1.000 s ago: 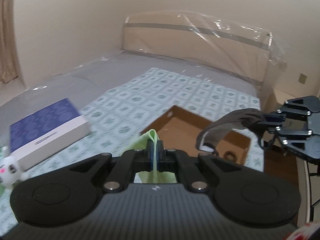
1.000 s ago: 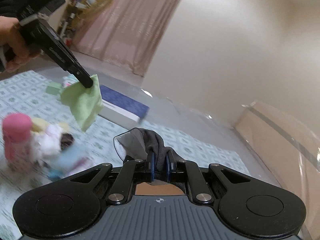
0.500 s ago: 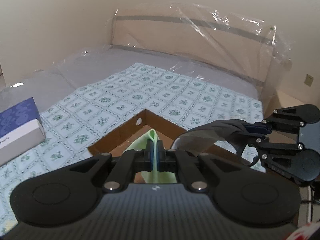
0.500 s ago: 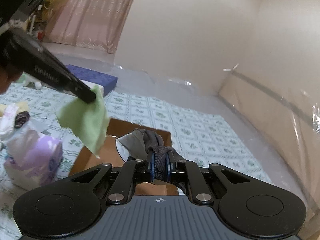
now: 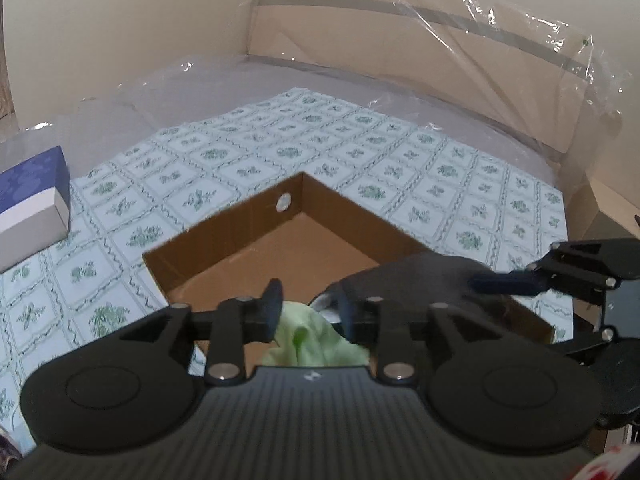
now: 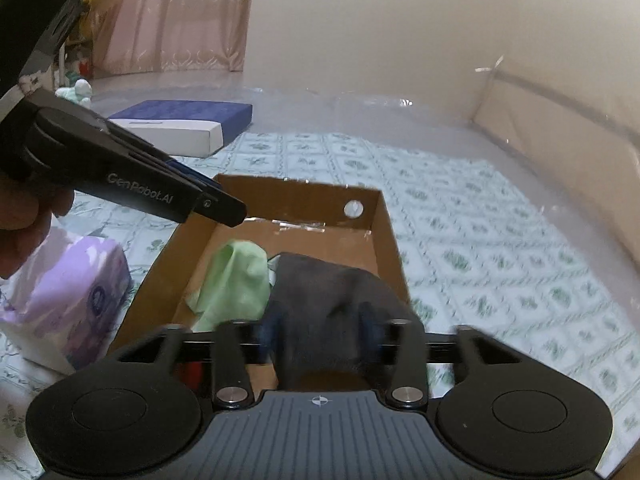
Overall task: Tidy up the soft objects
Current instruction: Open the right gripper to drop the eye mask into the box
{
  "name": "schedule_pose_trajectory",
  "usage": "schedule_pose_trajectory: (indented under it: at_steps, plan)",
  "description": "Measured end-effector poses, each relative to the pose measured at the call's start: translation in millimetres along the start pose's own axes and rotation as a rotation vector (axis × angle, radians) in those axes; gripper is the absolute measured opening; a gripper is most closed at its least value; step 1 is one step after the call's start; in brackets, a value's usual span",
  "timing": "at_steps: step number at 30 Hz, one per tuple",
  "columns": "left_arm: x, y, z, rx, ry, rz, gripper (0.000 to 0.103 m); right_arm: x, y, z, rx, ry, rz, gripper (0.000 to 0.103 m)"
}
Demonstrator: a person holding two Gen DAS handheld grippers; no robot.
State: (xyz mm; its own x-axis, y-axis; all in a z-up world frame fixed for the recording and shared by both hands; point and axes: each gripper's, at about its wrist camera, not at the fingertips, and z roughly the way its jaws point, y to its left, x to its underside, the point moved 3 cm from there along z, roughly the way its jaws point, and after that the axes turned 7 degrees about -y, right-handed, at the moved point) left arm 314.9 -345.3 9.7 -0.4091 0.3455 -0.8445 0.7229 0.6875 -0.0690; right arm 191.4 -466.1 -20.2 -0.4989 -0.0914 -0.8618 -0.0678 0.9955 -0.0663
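Both tongs, left (image 5: 308, 312) and right (image 6: 320, 336), hang spread above the cardboard box (image 6: 384, 236), green cloth (image 6: 236, 280) and dark sock (image 6: 328, 292) loose directly below them.

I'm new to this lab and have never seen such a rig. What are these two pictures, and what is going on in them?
A person holds hand-held tongs in each hand; a camera on each looks along its fingers. In the left view, the left tongs stand open above a green cloth. In the right view, the right tongs, also open, are over a dark grey cloth. Both cloths lie in a cardboard box on a patterned bedspread. Beside it lie a blue-and-white box and a purple pack.
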Motion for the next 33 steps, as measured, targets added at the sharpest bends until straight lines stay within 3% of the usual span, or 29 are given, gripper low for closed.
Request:
schedule_pose_trajectory:
  at_steps: [5,8,12,20,33]
  plan:
    - [10.2,0.1,-9.1,-0.012,0.005,-0.012,0.034,5.7,-5.5,-15.1,0.014,0.002,0.046,0.053]
    - [12.2,-2.0,-24.4,-0.023,-0.009,-0.021,0.042,8.9,-2.3,-30.3,0.026,-0.012,0.072,0.053]
    - [14.2,-11.6,-49.4,-0.058,-0.031,0.0,0.054,11.4,3.8,-54.2,0.032,-0.038,0.126,0.053]
    - [28.6,-35.5,-118.0,-0.09,-0.095,0.024,0.065,16.3,33.2,-100.0,0.008,-0.089,0.178,0.053]
    - [117.8,-47.5,-238.4,-0.195,-0.139,-0.018,0.067,31.0,98.8,-137.9,-0.047,-0.102,0.202,0.054]
